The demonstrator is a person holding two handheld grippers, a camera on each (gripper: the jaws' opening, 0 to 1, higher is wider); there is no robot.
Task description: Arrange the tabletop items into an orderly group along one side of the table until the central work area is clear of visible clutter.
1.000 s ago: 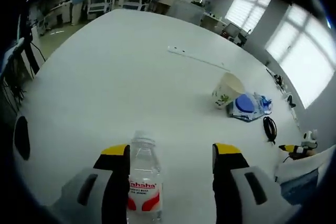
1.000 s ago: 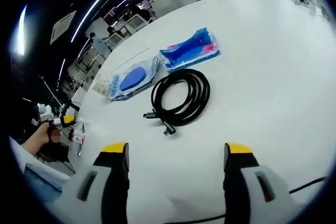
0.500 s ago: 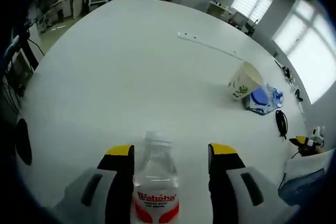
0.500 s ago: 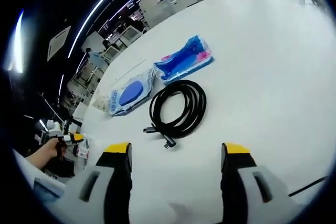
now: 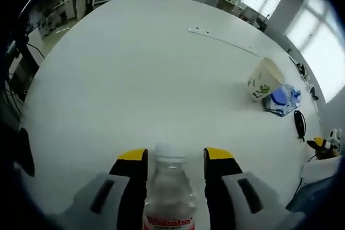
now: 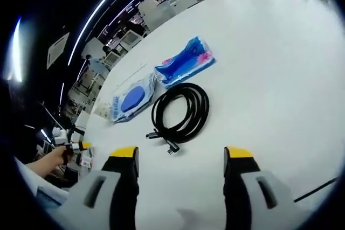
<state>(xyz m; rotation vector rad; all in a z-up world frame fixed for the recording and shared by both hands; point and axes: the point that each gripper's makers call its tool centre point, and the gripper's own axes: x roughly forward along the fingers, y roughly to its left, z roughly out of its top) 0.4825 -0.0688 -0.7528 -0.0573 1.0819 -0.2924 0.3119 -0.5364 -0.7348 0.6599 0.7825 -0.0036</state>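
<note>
L gripper, bottom centre of left gripper view, has its jaws pressed on a clear water bottle w/ white cap, standing upright on the white table; paper cup and blue wipes pack sit touching at right edge. R gripper, bottom of right gripper view, jaws spread apart w/ nothing between, above bare table; coiled black cable at centre, just below a blue packet, 2nd wipes pack to its left.
</note>
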